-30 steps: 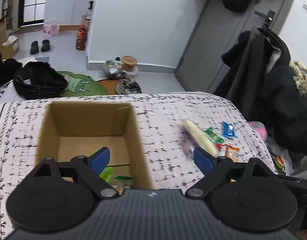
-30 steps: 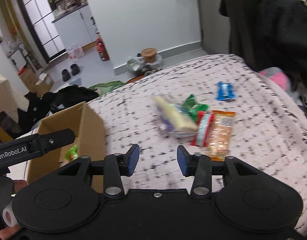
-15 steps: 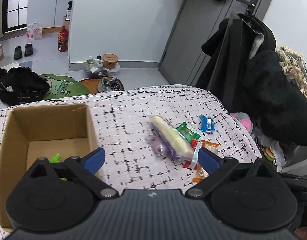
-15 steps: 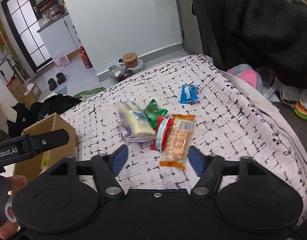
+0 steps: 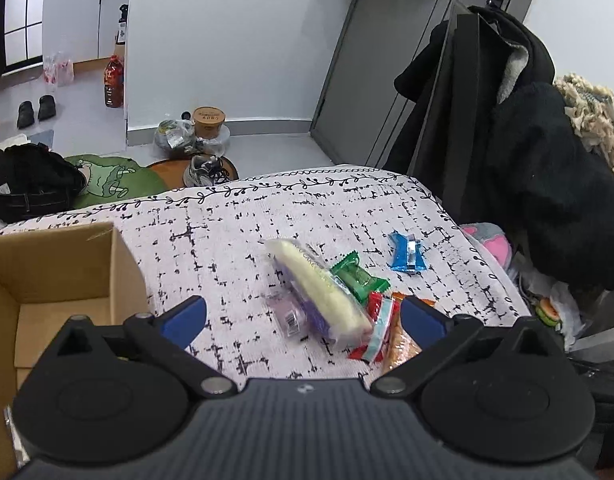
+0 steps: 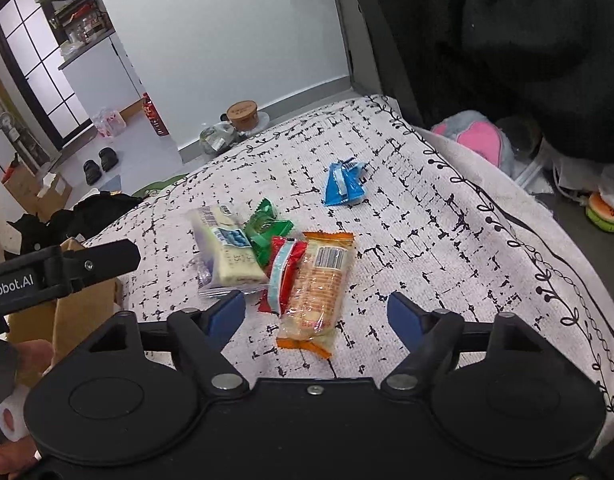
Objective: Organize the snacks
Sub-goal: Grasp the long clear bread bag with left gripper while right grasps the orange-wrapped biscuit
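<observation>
Grippers, left [image 5: 303, 318] and right [image 6: 317, 316], tilted down over snack packets [image 6: 315, 284], jaws apart, left widening, right narrowing.

i've swung my left gripper [image 5: 301, 318] away from the cardboard box [image 5: 59, 268] and across to the snack pile [image 5: 327, 296], its jaws opening wider. my right gripper [image 6: 317, 314] has closed in on the orange packet [image 6: 321, 284], jaws much wider than a second ago, perhaps narrowing slightly now.
</observation>
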